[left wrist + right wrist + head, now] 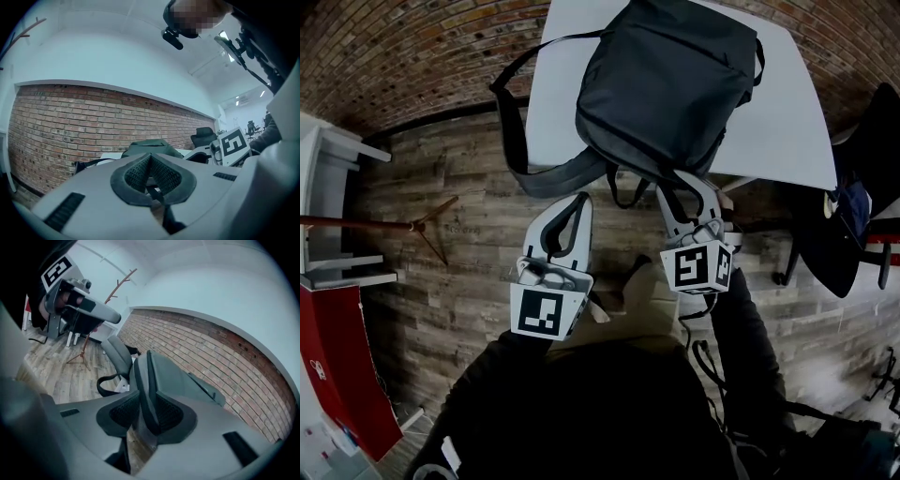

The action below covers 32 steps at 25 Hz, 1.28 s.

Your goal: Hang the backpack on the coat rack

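A dark grey backpack (666,84) lies on the white table (778,122), and one shoulder strap (534,173) hangs over the table's near edge. My right gripper (682,183) is at the backpack's near end. In the right gripper view its jaws (147,394) stand wide, with a grey padded strap of the backpack (173,376) between the pads. My left gripper (572,202) hovers below the table edge, apart from the bag. Its pads (150,157) meet at the tips with nothing held, and the backpack (150,146) is ahead. The brown coat rack (412,225) stands on the floor at the left.
A white shelf unit (328,187) and a red panel (347,375) stand at the far left beyond the rack (117,287). An office chair draped with dark cloth (834,234) is at the right of the table. A brick wall (412,47) runs behind.
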Available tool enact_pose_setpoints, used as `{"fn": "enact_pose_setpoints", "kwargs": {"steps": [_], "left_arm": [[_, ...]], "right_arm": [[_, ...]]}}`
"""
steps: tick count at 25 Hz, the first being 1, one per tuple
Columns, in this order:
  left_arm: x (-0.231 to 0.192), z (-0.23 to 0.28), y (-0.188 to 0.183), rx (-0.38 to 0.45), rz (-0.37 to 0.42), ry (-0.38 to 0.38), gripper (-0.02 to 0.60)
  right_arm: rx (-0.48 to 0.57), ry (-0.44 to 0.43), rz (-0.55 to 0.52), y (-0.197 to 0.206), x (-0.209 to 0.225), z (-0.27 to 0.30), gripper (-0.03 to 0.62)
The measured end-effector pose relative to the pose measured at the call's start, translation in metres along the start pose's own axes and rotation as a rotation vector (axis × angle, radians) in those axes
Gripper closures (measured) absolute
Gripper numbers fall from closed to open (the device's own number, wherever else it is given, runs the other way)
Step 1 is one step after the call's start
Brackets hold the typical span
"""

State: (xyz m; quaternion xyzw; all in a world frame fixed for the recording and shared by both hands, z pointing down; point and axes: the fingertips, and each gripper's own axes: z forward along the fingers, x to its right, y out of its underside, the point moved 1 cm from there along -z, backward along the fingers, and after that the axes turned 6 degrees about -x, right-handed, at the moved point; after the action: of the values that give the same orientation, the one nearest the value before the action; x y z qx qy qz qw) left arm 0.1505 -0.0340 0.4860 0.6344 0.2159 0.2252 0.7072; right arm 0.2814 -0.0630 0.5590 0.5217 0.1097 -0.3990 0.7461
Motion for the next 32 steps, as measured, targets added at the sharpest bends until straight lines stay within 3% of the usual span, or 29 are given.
{"fn": "enact_pose_setpoints", "kwargs": {"steps": [7, 11, 15, 25, 28, 32], "left_arm": [[-0.009, 0.003, 0.005, -0.013, 0.012, -0.039, 0.574], [-0.006, 0.004, 0.006, -0.015, 0.033, -0.038, 0.574], [0.002, 0.005, -0.005, -0.015, 0.008, -0.038, 0.575], [0.011, 0.014, -0.099, 0.044, 0.031, -0.045, 0.574], [0.011, 0.023, -0.135, 0.079, 0.058, -0.052, 0.575], [0.017, 0.037, -0.178, 0.133, 0.021, -0.056, 0.574]], "right_arm": [[-0.065, -0.038, -0.038, 0.015, -0.012, 0.019, 0.554], [-0.002, -0.107, 0.101, 0.006, -0.003, 0.012, 0.571], [0.077, -0.124, 0.219, -0.019, 0.025, -0.010, 0.574], [0.251, -0.024, 0.126, -0.132, 0.156, -0.085, 0.574], [0.273, -0.029, 0.138, -0.154, 0.190, -0.097, 0.574], [0.282, -0.042, 0.142, -0.170, 0.228, -0.103, 0.574]]}}
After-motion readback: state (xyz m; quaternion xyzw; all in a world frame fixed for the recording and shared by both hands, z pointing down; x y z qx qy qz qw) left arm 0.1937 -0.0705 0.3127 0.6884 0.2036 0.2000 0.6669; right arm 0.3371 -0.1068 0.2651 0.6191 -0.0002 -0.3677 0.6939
